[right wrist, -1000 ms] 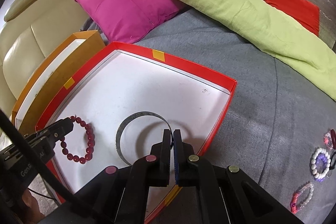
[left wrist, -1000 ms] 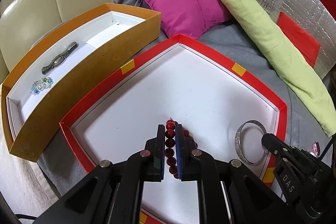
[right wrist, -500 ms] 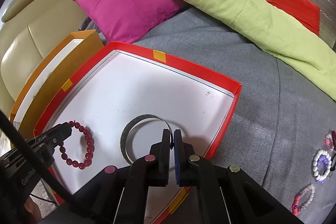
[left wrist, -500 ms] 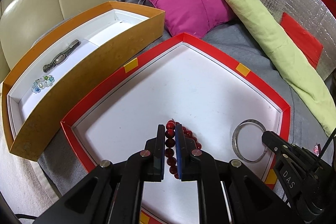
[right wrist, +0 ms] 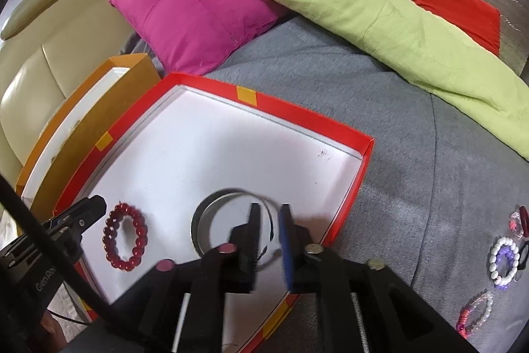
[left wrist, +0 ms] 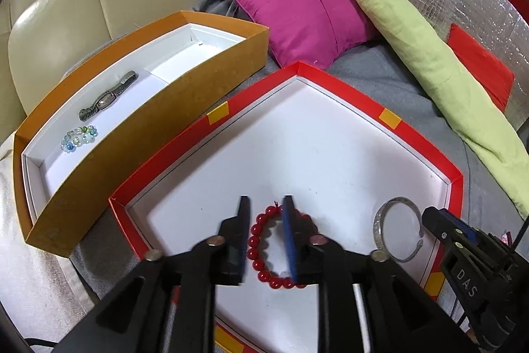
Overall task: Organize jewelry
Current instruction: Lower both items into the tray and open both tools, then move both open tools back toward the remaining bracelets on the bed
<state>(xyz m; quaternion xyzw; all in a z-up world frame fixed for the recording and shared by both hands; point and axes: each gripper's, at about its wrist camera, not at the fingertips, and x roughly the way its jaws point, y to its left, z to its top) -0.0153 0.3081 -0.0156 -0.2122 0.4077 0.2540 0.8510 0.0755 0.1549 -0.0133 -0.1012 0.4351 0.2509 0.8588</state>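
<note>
The red tray (left wrist: 334,78) sits on the grey bed cover (right wrist: 413,154), its white floor mostly bare, with the orange box (left wrist: 139,134) just beside it on the left. Being shallow cardboard, both will likely slide or tip if nudged at a wall, so I would take them by a long rim if they have to shift.

In the tray lies the silver bangle (left wrist: 380,227), near the right wall. It looks like a stiff open metal band, light and slick; a pinch across the band itself, not across the ring's span, seems safest. The right gripper (right wrist: 269,220) hangs over it with its jaws opening; one side of the band shows in the gap between them, the pads not pressing on it.

Left of the bangle, the red bead bracelet (left wrist: 264,247) rests flat on the tray floor. It is probably strung on elastic, so it should be limp and roll under a pad; catching one side of the loop across two or three beads looks best. The left gripper (left wrist: 266,234) stands over it, jaws opening, one side of the loop between them and nothing gripped.

In the orange box lie a grey watch (left wrist: 107,96) and a small cluster of pale glass beads (left wrist: 78,138). On the bed cover to the right wait a white and purple bead bracelet (right wrist: 504,262) and a pink one (right wrist: 474,315), both small and loose.
</note>
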